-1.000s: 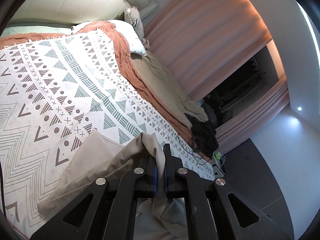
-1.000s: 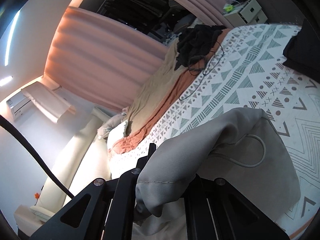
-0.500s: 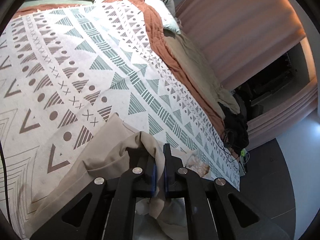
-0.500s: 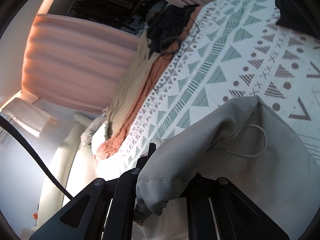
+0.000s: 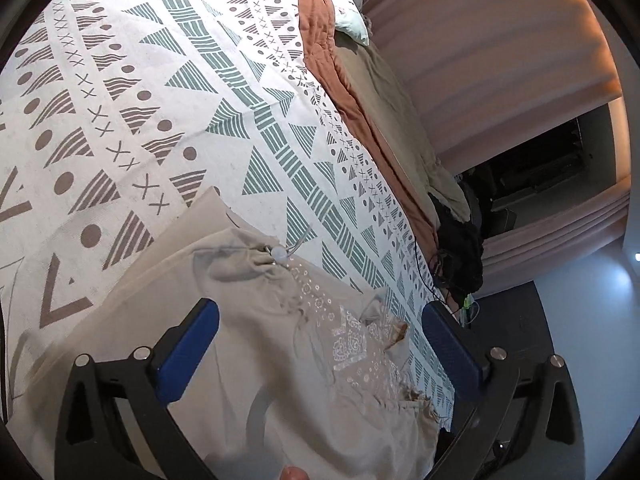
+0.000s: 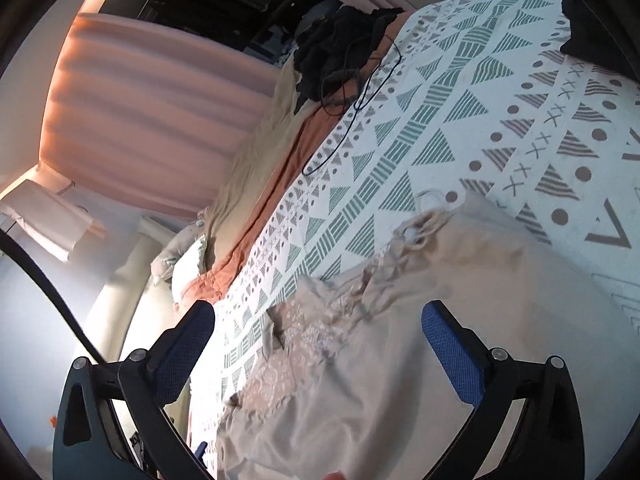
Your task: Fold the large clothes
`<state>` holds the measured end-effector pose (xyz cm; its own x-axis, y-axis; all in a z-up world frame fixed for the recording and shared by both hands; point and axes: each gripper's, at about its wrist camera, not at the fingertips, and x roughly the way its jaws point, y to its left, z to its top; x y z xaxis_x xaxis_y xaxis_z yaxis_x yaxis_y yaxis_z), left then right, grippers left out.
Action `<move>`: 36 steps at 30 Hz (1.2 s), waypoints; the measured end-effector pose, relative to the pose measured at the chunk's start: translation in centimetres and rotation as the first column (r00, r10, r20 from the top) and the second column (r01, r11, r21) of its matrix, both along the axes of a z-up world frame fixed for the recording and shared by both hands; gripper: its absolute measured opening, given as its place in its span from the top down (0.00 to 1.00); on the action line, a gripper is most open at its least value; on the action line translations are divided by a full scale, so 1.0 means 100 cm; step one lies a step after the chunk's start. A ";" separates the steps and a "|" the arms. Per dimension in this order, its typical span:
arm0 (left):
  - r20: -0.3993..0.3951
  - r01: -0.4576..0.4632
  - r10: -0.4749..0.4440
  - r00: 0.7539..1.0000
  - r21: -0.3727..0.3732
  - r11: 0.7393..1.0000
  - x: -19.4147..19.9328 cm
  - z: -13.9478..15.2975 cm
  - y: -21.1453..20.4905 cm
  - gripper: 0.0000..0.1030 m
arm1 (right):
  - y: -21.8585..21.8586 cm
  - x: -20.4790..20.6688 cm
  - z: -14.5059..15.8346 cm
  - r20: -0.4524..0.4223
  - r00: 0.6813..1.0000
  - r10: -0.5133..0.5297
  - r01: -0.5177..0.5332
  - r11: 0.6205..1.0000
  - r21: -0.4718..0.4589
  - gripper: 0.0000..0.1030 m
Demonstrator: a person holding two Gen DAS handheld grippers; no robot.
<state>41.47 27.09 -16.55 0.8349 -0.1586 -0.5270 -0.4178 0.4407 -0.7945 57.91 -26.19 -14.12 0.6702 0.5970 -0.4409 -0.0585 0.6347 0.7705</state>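
Observation:
A large beige garment (image 5: 304,360) with a white embroidered front and a drawstring lies on the patterned bedspread (image 5: 160,92). It also shows in the right wrist view (image 6: 400,340). My left gripper (image 5: 320,320) is open and empty, its blue-padded fingers spread above the garment. My right gripper (image 6: 318,322) is open and empty too, just above the same cloth on the bedspread (image 6: 460,100).
A rust quilt (image 5: 332,60) and tan sheet (image 5: 384,92) run along the far bed edge by pink curtains (image 5: 480,60). Black clothes with a cable (image 6: 340,48) lie at the bed's end. Another dark garment (image 6: 600,36) sits at the right. A pillow (image 5: 352,24) lies at the head.
Both grippers were shut on folds of the beige garment. Both have opened and let it go, and it now lies spread on the bedspread. Both cameras moved closer to the bed.

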 end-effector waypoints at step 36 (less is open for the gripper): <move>-0.089 -0.047 0.070 0.994 0.239 0.970 -0.167 0.028 0.000 0.20 | 0.154 -0.087 0.044 -0.111 0.940 0.322 -0.335 0.814 -0.474 0.21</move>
<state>24.80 27.07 -13.73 0.7826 0.0280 -0.6219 -0.5179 0.5838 -0.6253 49.23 -10.81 -9.67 0.4577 0.4888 -0.7427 -0.3156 0.8702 0.3783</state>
